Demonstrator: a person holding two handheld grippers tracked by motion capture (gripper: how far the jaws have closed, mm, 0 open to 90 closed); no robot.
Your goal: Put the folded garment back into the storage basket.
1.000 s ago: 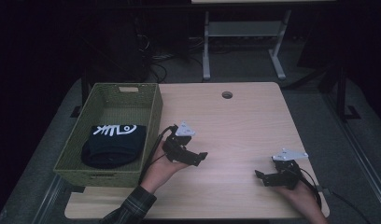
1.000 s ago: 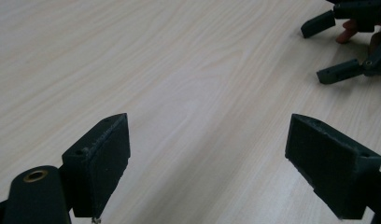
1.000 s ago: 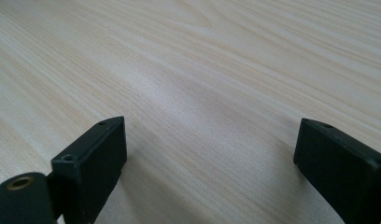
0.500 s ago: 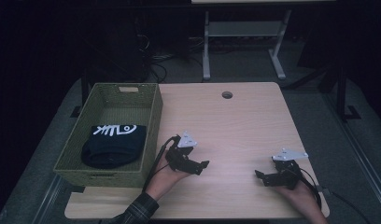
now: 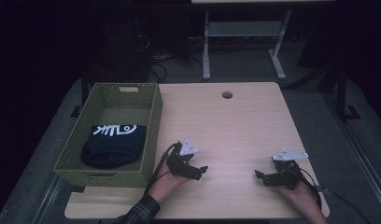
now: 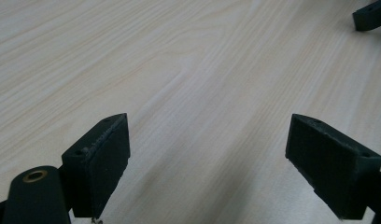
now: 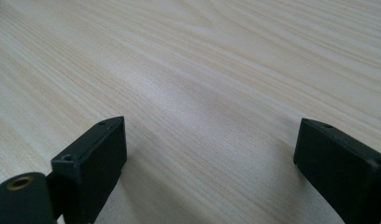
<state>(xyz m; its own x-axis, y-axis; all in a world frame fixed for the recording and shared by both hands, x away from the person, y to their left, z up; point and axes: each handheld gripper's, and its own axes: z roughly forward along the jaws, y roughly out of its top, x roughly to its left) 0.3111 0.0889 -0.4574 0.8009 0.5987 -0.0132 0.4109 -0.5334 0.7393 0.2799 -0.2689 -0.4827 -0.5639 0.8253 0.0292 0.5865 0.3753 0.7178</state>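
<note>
My left gripper (image 5: 197,171) sits low over the table (image 5: 235,121) with jaws spread wide, holding nothing; my right gripper (image 5: 263,176) likewise (both near the front edge). The dark folded garment (image 5: 114,144) lies in the green basket (image 5: 153,126), just beside my left gripper.

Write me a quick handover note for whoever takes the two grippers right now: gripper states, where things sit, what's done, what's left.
Left gripper: open, holds nothing, low over the table just right of the basket.
Right gripper: open, holds nothing, near the table's front right corner.
Dark folded garment with white print lies inside the basket.
Done: the garment looks stowed.
Left: nothing else lies on the tabletop to pick up; likely just park both grippers.
</note>
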